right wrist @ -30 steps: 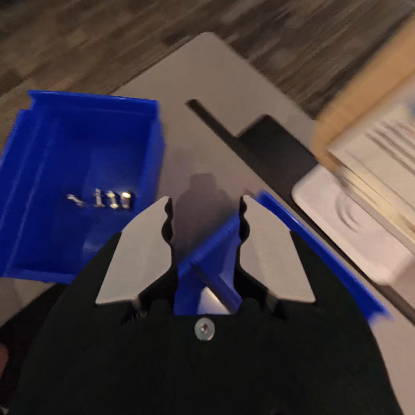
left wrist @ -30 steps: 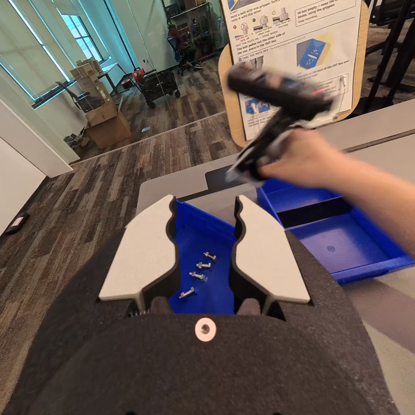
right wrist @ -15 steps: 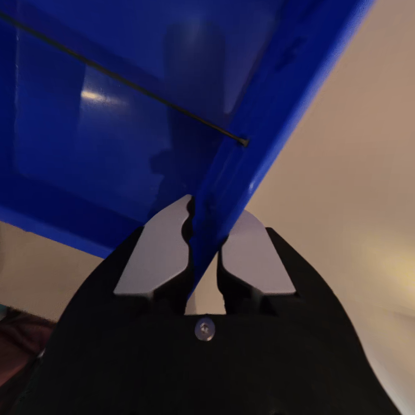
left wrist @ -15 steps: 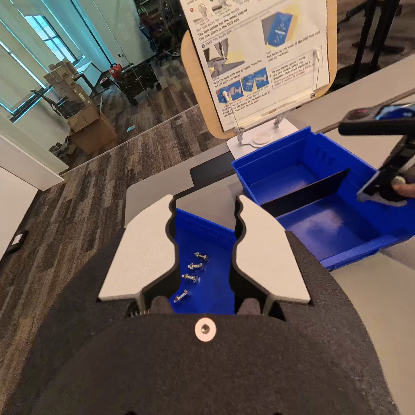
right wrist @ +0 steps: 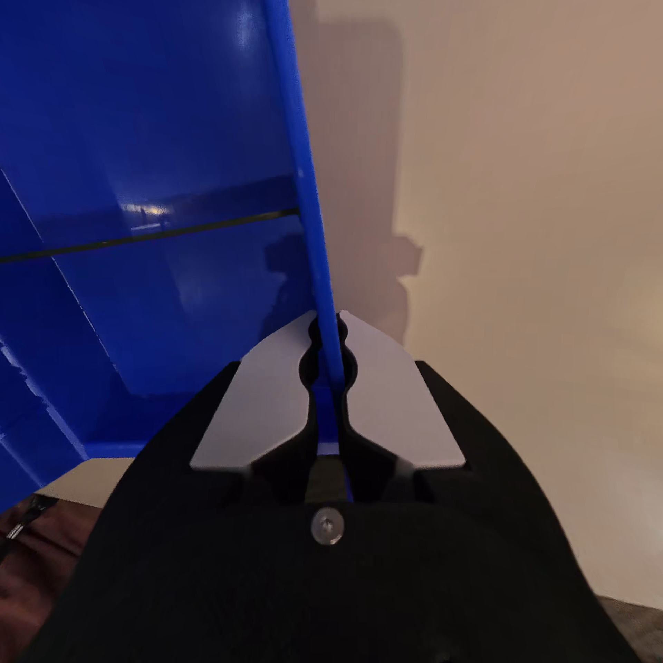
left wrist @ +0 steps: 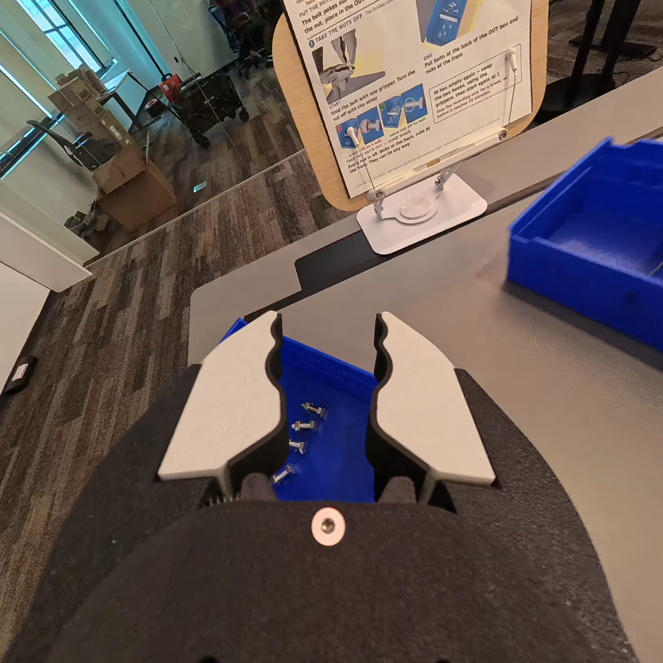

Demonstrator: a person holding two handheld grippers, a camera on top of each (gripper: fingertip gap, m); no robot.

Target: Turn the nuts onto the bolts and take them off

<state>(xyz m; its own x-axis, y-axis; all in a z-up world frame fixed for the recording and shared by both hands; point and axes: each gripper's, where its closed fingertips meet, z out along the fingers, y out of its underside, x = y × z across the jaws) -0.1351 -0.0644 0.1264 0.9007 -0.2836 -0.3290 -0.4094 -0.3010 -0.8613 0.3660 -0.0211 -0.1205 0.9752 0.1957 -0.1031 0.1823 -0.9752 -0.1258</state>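
Observation:
My left gripper (left wrist: 327, 317) is open and holds nothing; it hovers over a blue bin (left wrist: 323, 358) on the grey table (left wrist: 448, 323). Several small silver bolts with nuts (left wrist: 305, 427) lie on that bin's floor, seen between my fingers. My right gripper (right wrist: 327, 315) is shut on the side wall (right wrist: 305, 179) of a second blue bin, both pads pressing on the thin rim. That bin has a thin black divider (right wrist: 143, 235) and also shows blurred at the right of the left wrist view (left wrist: 592, 251).
An instruction board (left wrist: 412, 89) on a white stand (left wrist: 419, 219) stands at the table's far edge. A black strip (left wrist: 333, 258) runs across the table. Beyond the table lies dark wood-look floor with boxes and a cart. One gripper's finger ends stand about 55 centimeters off the other's.
My right gripper came down onto the divided bin's side wall and its pads closed on the rim. That bin has shifted to the right in the left wrist view. My left gripper stayed open over the bolts.

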